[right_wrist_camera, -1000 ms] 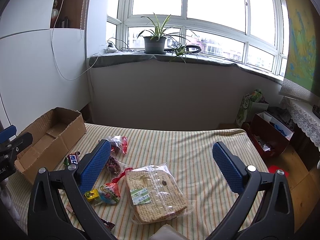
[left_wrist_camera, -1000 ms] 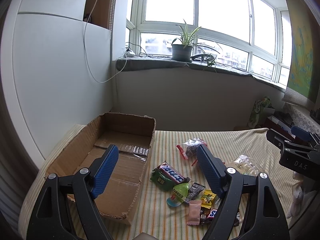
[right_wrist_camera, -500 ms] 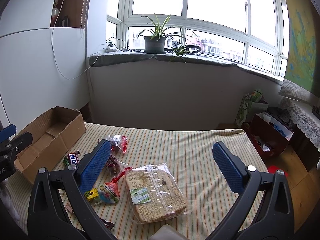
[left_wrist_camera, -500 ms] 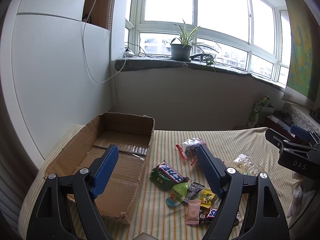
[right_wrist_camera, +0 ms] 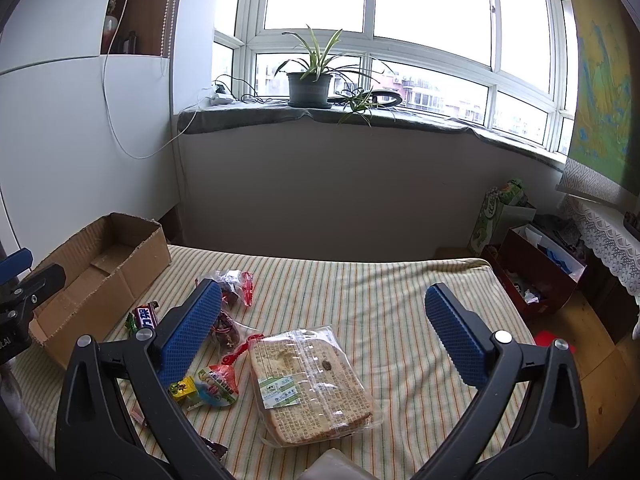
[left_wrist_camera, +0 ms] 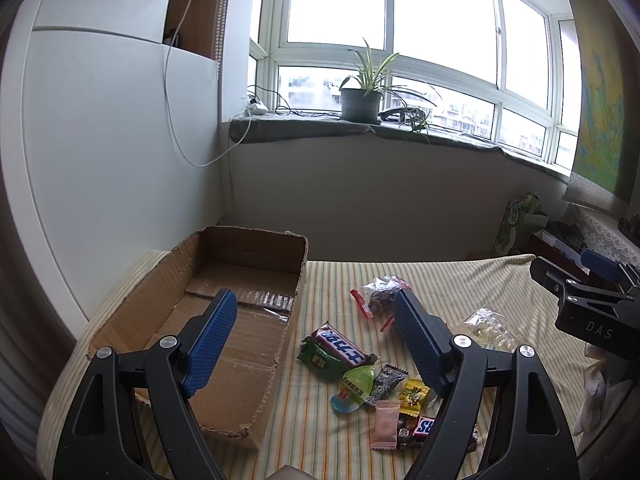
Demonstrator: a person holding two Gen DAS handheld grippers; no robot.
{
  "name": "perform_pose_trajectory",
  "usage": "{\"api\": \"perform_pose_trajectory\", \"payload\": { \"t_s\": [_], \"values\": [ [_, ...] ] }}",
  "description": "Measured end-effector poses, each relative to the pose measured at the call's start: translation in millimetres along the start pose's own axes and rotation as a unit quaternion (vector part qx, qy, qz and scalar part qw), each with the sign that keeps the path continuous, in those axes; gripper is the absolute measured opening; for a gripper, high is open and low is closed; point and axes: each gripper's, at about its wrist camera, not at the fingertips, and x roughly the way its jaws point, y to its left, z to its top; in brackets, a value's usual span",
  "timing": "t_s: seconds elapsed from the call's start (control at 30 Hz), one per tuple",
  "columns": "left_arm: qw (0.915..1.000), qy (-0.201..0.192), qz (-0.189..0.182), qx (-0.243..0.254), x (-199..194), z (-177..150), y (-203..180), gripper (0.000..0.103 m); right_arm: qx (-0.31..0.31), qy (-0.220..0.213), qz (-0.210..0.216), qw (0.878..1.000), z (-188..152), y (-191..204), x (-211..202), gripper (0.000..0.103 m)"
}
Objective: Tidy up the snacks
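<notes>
An empty cardboard box (left_wrist_camera: pixel 224 300) (right_wrist_camera: pixel 100 268) lies at the left of the striped bed. My left gripper (left_wrist_camera: pixel 316 320) hovers open above the box's right wall and a pile of small snacks: a Snickers bar (left_wrist_camera: pixel 340 346), a green packet (left_wrist_camera: pixel 320 360), a pink sachet (left_wrist_camera: pixel 386 424) and a clear bag of dark sweets (left_wrist_camera: pixel 380 296). My right gripper (right_wrist_camera: pixel 320 320) is open over a clear-wrapped pack of sliced bread (right_wrist_camera: pixel 312 380). A yellow candy (right_wrist_camera: pixel 182 389) and a round colourful packet (right_wrist_camera: pixel 216 386) lie left of the bread. Nothing is held.
The striped bedcover (right_wrist_camera: pixel 360 288) has free room right of the bread. A grey wall and a sill with a potted plant (right_wrist_camera: pixel 310 80) run behind. Bags and a red box (right_wrist_camera: pixel 532 268) sit on the floor at the right. The right gripper's body (left_wrist_camera: pixel 592 308) shows at the left view's edge.
Both views have shifted only slightly; the snacks and the box lie where they were. Both grippers stay open.
</notes>
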Motion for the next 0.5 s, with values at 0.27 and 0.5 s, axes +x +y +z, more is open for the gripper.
{"api": "perform_pose_trajectory", "payload": {
  "t_s": [0.27,0.5],
  "values": [
    [1.0000,-0.001,-0.002,0.000,-2.1,1.0,-1.5,0.081,-0.001,-0.001,0.000,1.000,-0.3,0.4,0.0,0.103],
    [1.0000,0.000,-0.002,0.001,-1.8,0.8,-1.8,0.081,-0.001,0.001,-0.002,1.000,-0.7,-2.3,0.0,0.103]
  ]
}}
